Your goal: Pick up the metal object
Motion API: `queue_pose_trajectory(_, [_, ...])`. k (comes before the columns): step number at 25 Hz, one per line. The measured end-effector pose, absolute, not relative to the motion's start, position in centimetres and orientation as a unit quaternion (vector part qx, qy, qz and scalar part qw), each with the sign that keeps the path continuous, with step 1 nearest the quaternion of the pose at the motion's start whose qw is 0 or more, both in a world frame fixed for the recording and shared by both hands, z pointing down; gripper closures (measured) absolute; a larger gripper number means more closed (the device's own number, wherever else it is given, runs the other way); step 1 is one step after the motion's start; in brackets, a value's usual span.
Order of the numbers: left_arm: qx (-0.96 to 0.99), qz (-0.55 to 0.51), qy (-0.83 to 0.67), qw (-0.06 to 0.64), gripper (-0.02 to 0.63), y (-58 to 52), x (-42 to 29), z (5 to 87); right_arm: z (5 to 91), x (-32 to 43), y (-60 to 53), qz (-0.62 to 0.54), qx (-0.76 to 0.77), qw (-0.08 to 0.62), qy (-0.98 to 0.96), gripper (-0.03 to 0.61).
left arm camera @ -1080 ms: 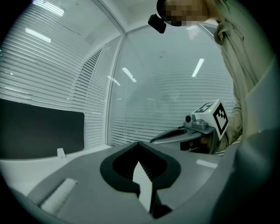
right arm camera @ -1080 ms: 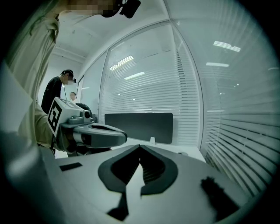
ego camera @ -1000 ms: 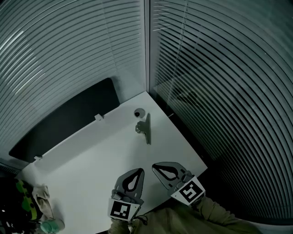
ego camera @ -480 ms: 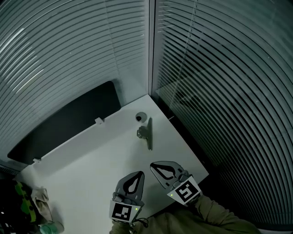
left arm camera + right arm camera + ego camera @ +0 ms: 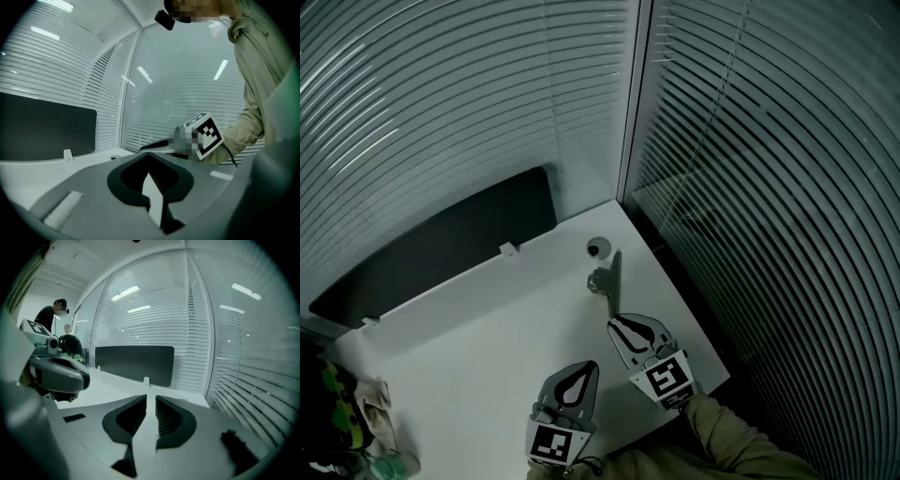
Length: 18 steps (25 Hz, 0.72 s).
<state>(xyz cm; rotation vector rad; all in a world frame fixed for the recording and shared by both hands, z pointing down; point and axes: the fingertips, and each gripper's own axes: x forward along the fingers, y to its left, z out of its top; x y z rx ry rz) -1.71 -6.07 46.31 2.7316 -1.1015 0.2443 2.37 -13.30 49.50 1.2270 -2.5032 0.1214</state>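
Observation:
The metal object (image 5: pixel 607 279), a slim grey bar with a clip-like block on its left side, lies on the white table (image 5: pixel 487 328) near the far right corner. My right gripper (image 5: pixel 614 323) points at the bar's near end and sits just short of it. Its jaws are opening, with a narrow slit and nothing between them (image 5: pixel 151 398). My left gripper (image 5: pixel 592 367) hovers lower on the table, behind and left of the right one, shut and empty (image 5: pixel 147 153). The left gripper view shows the right gripper's marker cube (image 5: pixel 206 135); neither gripper view shows the bar.
A small round fitting (image 5: pixel 598 247) sits just beyond the bar. A black panel (image 5: pixel 441 248) runs along the table's back edge. Slatted blinds (image 5: pixel 750 169) close in the corner. The table's right edge (image 5: pixel 694 319) lies near the right gripper. A cloth (image 5: pixel 380 412) lies at far left.
My right gripper has moved forward across the table, so its tip is now close to the metal bar's near end. The left gripper has stayed about where it was.

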Motion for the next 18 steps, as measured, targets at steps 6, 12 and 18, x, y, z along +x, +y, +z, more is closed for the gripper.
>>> queue_pose_trajectory(6, [0.914, 0.079, -0.385, 0.100, 0.607, -6.5, -2.3, 47.0, 52.3, 2.8, -17.2, 0.048, 0.463, 0.203, -0.861, 0.453])
queue_pose_trajectory(12, [0.907, 0.080, -0.398, 0.112, 0.607, -6.4, -3.2, 47.9, 54.8, 2.0, -20.7, 0.008, 0.477, 0.268, -0.837, 0.397])
queue_pose_trajectory(18, [0.903, 0.081, -0.406, 0.116, 0.607, -6.3, -3.7, 48.1, 56.6, 1.6, -23.6, -0.011, 0.503, 0.299, -0.811, 0.385])
